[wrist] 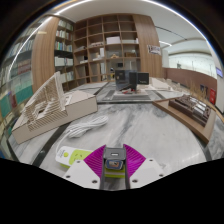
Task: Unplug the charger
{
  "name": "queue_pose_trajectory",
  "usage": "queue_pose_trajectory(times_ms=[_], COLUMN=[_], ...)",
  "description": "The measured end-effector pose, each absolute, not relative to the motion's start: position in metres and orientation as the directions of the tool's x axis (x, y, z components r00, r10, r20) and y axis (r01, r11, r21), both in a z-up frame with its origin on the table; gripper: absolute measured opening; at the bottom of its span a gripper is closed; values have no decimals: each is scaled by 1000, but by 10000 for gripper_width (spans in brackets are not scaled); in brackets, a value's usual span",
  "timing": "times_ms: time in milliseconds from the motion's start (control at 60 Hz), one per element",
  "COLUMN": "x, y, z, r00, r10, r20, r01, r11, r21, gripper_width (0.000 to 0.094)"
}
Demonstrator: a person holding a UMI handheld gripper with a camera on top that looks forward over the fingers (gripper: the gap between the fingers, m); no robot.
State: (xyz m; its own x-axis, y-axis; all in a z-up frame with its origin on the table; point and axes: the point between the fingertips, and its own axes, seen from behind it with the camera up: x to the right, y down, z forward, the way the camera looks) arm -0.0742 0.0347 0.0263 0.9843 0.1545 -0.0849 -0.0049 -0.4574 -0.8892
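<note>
Your gripper (113, 168) sits lowest and nearest, its two fingers (80, 168) white-bodied with magenta pads (96, 160) on the inner faces, drawn in around a small dark charger (113, 156). Item held: charger, block-shaped, with a yellow-green lower part, lodged between your fingers with both pads pressing its sides; it sits just above the pale marbled counter (130, 125). Item beside your left finger: a small white power strip or adapter (72, 153) with a green mark, lying on the counter; you cannot tell whether the charger touches it. Item ahead and to your left: a pale wooden slatted architectural model (50, 108), with white cable (88, 125) lying near its foot. Item far ahead: a dark boxy object (126, 82) on the counter. Item to your right: a brown wooden tray (190, 110) holding dark pieces. Background: tall wooden bookshelves (100, 45) with books and boxes.
</note>
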Motion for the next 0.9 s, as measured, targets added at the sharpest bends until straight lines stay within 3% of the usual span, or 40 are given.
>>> queue_pose_trajectory(times_ms=[150,300,333,400,433,533,633,800,900], x=[-73,-71,-71,-62,-51,-39,-3,24,29], y=[36,37,35,38,40,24,23,14,6], z=[29,34,57,149,182,216,183,59,7], r00=[990,987,986,987,991,991,997,998,997], r10=[137,136,128,148,132,136,80,45,17], r20=[10,-92,-109,-61,-8,-8,-7,-50,-75], r01=[65,-26,-54,-37,7,1,6,-21,-51], r11=[-404,-422,-375,-163,-112,-69,-168,-497,-596], r21=[-913,-906,-925,-986,-994,-998,-986,-867,-801], gripper_width=[131,99,100,99,98,98,98,101,102])
